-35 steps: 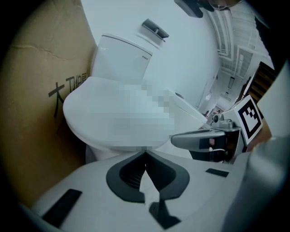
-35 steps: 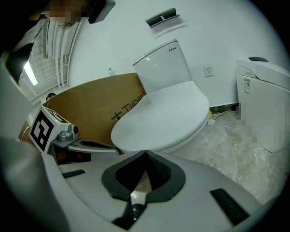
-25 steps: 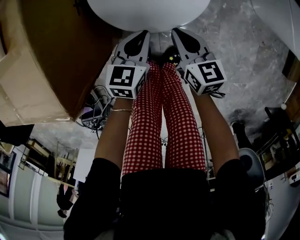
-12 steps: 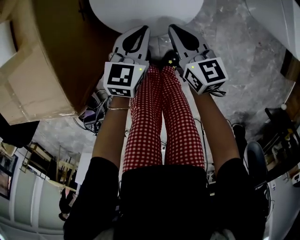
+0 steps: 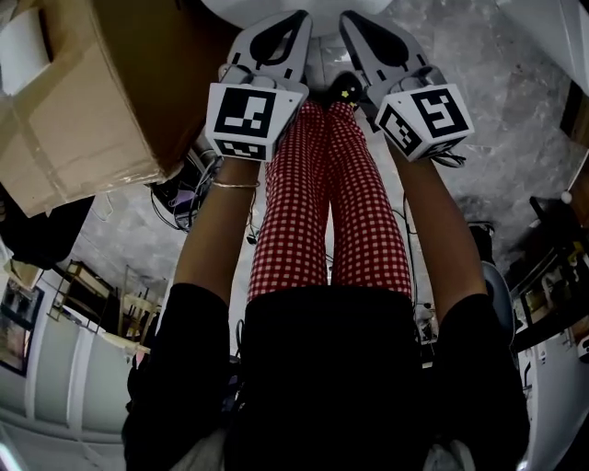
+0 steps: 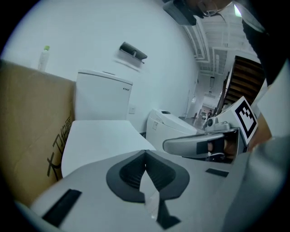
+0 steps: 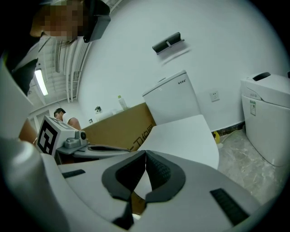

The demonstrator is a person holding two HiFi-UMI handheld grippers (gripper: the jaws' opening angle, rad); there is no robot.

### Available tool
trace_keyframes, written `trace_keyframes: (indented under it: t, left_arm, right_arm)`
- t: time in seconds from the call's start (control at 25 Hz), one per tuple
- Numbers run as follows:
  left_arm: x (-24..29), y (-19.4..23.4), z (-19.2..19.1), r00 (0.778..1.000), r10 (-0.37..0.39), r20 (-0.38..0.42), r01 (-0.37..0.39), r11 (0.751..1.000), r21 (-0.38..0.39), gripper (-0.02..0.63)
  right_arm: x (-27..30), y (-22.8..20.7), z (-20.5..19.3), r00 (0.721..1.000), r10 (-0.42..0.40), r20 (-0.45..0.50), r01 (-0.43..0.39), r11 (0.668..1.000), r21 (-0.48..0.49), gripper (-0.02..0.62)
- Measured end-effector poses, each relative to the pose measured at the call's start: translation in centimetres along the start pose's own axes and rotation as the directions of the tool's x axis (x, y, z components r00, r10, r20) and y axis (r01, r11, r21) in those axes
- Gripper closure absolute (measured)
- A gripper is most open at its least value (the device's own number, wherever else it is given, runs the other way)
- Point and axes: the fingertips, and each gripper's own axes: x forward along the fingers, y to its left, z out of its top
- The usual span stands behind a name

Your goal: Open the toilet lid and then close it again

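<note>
As toilet lid lies ahead (flat) | left hand-held gripper, right hand-held gripper closed

We wear red-and-white checked trousers and a black top with short sleeves. A thin bracelet circles our left wrist. Our left hand-held gripper and right hand-held gripper have pale grey shells, each with a dark teardrop opening. Each carries a white cube printed with black square markers. Dark ribbed pads line the jaws, and small black rectangular strips mark the grey shell.
</note>
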Motion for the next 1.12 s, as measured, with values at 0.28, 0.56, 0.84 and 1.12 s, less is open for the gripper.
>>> trace_keyframes:
  t: [0.28,0.56,0.84,1.12]
  left_arm:
    - [-1.5,-1.0,3.2,0.998,-0.035,0.045,0.036,0.999,-0.017,0.6]
    - [-2.8,-1.9,7.1,0.994,-0.054,0.098,0.053,0.999,0.005,0.6]
    - [-4.2,-3.9,9.6,0.99,-0.103,0.097,0.099,0.994,0.047,0.6]
    - [-5.4,-5.4,13.3,0.984,-0.125,0.124,0.122,0.992,0.033,0.601]
  right_arm:
    - [-0.5,2.5,3.5,0.998,0.03,0.053,-0.028,0.999,-0.034,0.575]
    - [-2.1,3.9,6.5,0.996,0.045,0.081,-0.04,0.997,-0.064,0.575]
    - [-3.6,5.6,9.0,0.992,0.077,0.097,-0.07,0.994,-0.083,0.575]
    - [-5.1,6.4,12.6,0.988,0.063,0.139,-0.05,0.994,-0.094,0.575]
